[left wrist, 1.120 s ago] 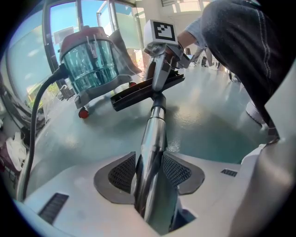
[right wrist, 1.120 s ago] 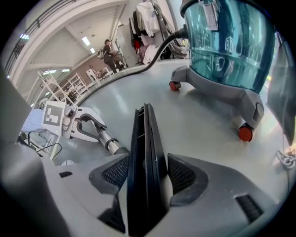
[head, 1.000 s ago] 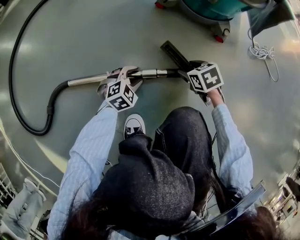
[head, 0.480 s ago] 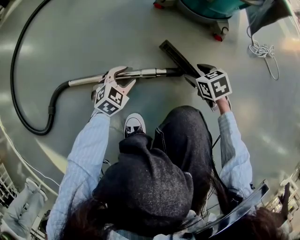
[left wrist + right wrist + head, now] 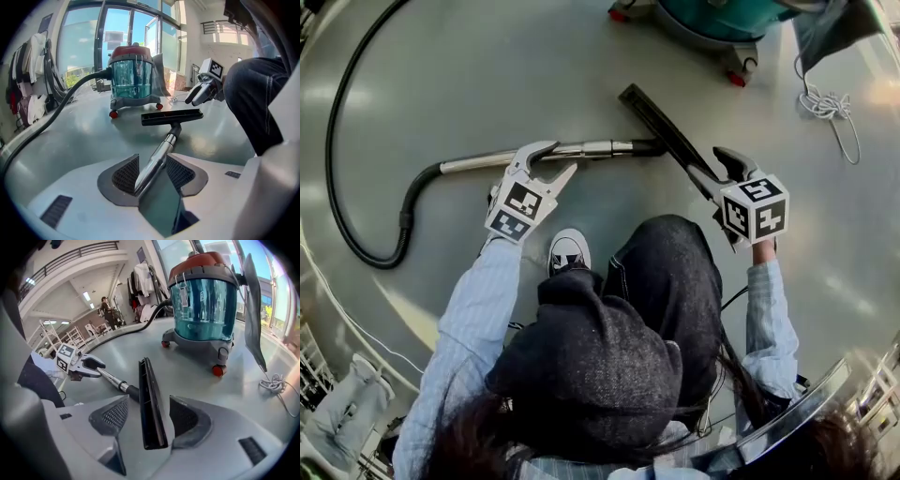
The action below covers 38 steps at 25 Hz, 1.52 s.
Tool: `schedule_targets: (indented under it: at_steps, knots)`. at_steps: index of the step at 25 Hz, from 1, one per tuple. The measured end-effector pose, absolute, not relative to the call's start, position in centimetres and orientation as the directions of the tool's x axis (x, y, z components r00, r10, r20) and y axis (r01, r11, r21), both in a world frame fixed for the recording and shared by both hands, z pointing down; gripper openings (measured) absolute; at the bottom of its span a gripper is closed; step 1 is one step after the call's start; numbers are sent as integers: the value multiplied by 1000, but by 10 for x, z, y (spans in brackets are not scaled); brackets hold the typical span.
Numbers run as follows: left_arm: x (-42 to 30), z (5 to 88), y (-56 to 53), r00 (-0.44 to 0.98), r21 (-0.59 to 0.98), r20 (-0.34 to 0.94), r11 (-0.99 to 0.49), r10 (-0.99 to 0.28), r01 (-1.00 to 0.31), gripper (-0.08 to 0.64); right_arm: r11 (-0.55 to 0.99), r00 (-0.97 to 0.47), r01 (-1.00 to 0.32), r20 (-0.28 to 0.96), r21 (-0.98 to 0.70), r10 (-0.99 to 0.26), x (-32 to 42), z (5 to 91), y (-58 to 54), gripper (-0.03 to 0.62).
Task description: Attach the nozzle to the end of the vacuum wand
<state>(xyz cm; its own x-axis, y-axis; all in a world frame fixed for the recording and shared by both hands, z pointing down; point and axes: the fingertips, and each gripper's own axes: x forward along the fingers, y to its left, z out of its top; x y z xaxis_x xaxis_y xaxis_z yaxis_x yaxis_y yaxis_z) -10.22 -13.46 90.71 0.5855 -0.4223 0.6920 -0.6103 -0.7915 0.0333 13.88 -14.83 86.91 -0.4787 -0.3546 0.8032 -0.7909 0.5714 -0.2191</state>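
The chrome vacuum wand [image 5: 534,154] lies on the grey floor, and the flat black nozzle [image 5: 661,122] sits joined to its right end. My left gripper [image 5: 562,156] hovers just above the wand's middle. It is open; its jaws have just been opening wide, then closing a little, and they press on nothing. In the left gripper view the wand [image 5: 159,157] runs below the spread jaws to the nozzle [image 5: 172,116]. My right gripper [image 5: 710,161] hangs open over the nozzle's near end, its jaws having just been opening. The nozzle [image 5: 149,399] lies below them, untouched.
A teal canister vacuum [image 5: 712,23] on red-capped wheels stands at the far side, with its black hose [image 5: 342,187] looping round the left. A coiled white cord [image 5: 827,103] lies at the right. The person's shoe [image 5: 567,253] rests near the wand.
The left gripper has come off the wand and the right off the nozzle's neck. Both have opened, lifted and drawn back toward the person. Wand and nozzle stay on the floor.
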Motion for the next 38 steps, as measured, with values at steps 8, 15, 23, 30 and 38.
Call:
schedule_targets:
  at_steps: [8,15,23,30,38]
  knots:
    - [-106,846,-131,570,89,688,-728,-449,-680,37,549,-599,-755,717,-358,-356,99,846,-143,263]
    - [-132,779,-95,524,88,770,-752,-365,-653,26,404,-575,-813,687,-419,-445,81,776,-146,13]
    - [-153,701,-76,464,130,760,-594,-455,-794,11,421,-592,-795,710,-436,-382,58,689,-123,6]
    - [-146,575,-45,473,151,732,-561,-491,-814,5,395,-622,-774,709,-494,-332,48,572,-71,6]
    - [-127,392,10,479,143,698,-553,-532,-821,5,379,-623,-777,704,-503,-341,45,402,-4,6]
